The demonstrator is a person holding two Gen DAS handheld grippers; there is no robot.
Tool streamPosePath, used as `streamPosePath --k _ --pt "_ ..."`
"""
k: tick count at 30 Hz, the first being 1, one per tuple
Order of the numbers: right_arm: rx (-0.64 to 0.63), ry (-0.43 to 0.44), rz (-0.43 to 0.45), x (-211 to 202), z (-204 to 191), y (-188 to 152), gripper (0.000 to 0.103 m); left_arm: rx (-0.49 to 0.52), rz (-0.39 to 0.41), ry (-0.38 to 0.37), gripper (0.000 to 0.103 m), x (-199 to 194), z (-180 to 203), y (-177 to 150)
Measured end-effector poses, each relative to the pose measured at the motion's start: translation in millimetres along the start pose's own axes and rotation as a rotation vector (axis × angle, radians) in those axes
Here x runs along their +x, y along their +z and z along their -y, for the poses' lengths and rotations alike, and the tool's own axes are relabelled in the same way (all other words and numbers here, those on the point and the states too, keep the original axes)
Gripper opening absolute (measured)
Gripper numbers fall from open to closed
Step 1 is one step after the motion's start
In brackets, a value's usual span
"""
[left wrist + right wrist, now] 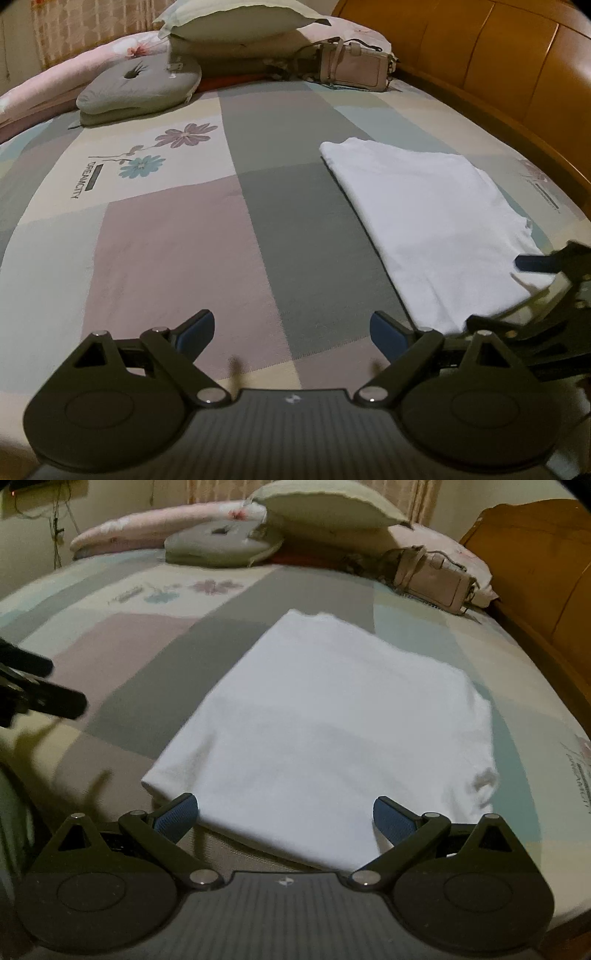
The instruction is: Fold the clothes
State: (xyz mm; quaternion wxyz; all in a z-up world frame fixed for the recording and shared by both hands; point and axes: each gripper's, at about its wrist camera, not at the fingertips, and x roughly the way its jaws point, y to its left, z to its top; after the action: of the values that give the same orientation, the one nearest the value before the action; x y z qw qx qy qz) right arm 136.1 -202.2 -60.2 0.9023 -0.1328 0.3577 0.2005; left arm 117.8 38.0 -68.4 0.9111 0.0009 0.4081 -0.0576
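Note:
A white garment lies folded into a flat rectangle on the patchwork bedspread. In the left wrist view the white garment sits to the right. My left gripper is open over bare bedspread, left of the garment's near corner, holding nothing. My right gripper is open, its blue pads on either side of the garment's near edge, with nothing pinched. The right gripper also shows at the right edge of the left wrist view, and the left gripper at the left edge of the right wrist view.
At the far side lie a grey cushion, a pale pillow, a pink quilt and a beige handbag. A wooden headboard curves along the right side. A curtain hangs behind.

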Motion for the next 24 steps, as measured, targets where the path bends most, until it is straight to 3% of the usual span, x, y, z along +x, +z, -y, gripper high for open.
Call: streamPosePath --k 3,6,9,16,19,24 --pt "-0.040 0.008 0.025 -9.8 -6.0 3.1 0.103 0.018 0.001 -0.017 0.091 3.5 4.4 0.2" --pt "-0.068 0.011 0.027 -13.4 -11.3 2.9 0.103 0.121 -0.015 -0.061 0.092 8.9 22.4 -8.3" --pt "-0.002 0.023 0.018 -15.2 -1.1 0.8 0.103 0.223 -0.031 -0.104 0.092 14.4 40.4 -16.8" --pt "0.106 -0.005 0.047 -26.8 22.9 -2.6 0.103 0.349 0.020 -0.083 0.092 33.3 76.4 -24.2" --pt "0.126 -0.012 0.065 -32.6 29.6 -5.2 0.103 0.358 0.047 -0.094 0.092 32.5 81.0 -20.4" --pt "0.157 -0.009 0.061 -31.1 35.1 -10.7 0.103 0.400 0.074 -0.051 0.092 34.7 83.6 -17.0"
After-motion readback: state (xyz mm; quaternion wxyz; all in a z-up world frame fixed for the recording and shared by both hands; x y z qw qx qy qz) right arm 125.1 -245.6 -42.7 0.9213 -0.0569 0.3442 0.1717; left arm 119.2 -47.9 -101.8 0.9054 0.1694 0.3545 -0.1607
